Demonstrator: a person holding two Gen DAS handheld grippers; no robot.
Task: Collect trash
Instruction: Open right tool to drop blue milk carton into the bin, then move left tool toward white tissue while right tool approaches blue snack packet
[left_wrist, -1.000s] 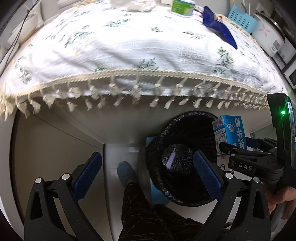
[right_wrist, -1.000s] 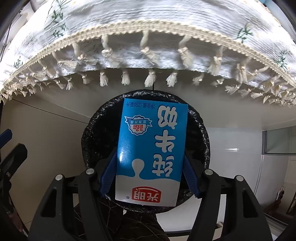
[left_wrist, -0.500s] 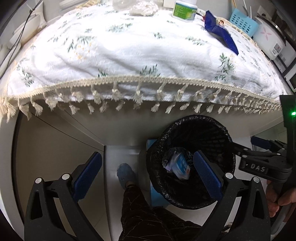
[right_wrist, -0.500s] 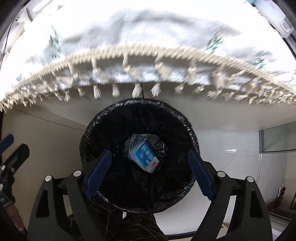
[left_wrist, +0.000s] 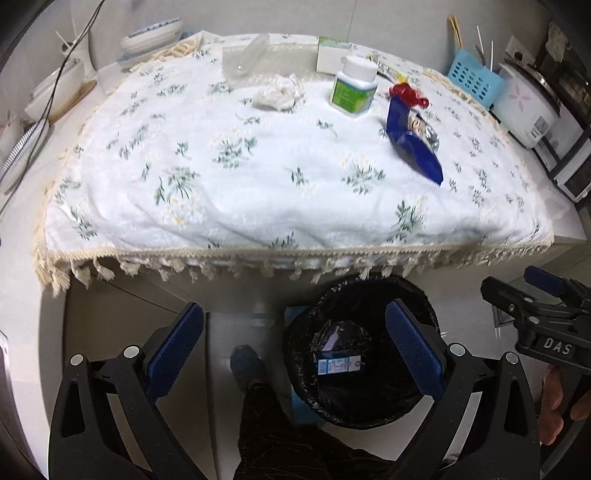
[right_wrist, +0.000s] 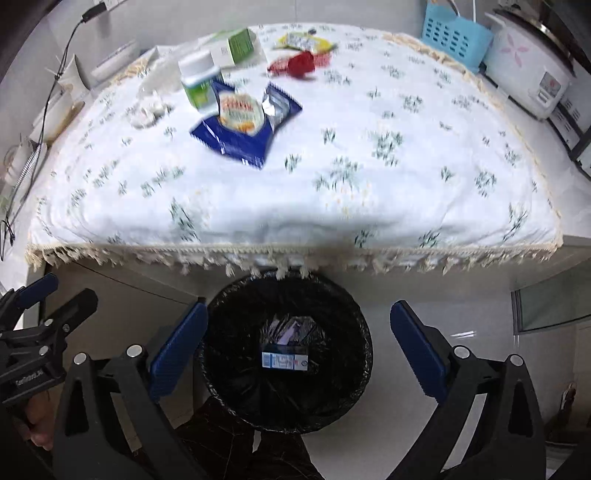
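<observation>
Left wrist view: the left gripper (left_wrist: 293, 349) stands wide and empty above the bin (left_wrist: 360, 350), where the milk carton (left_wrist: 338, 365) lies. The blue wrapper (left_wrist: 413, 142) lies far right on the worktop (left_wrist: 258, 177), long axis slanting away.

Right wrist view: the right gripper (right_wrist: 297, 350) has just opened wide, nothing between its fingers (right_wrist: 177, 350); the blue wrapper (right_wrist: 240, 129) lies far left.

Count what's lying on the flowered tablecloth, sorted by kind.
Wrappers: 3 (blue wrapper, red wrapper, yellow wrapper)
Bottle: 1
Box: 1
Crumpled tissue: 1
Clear plastic piece: 1
Total: 7
</observation>
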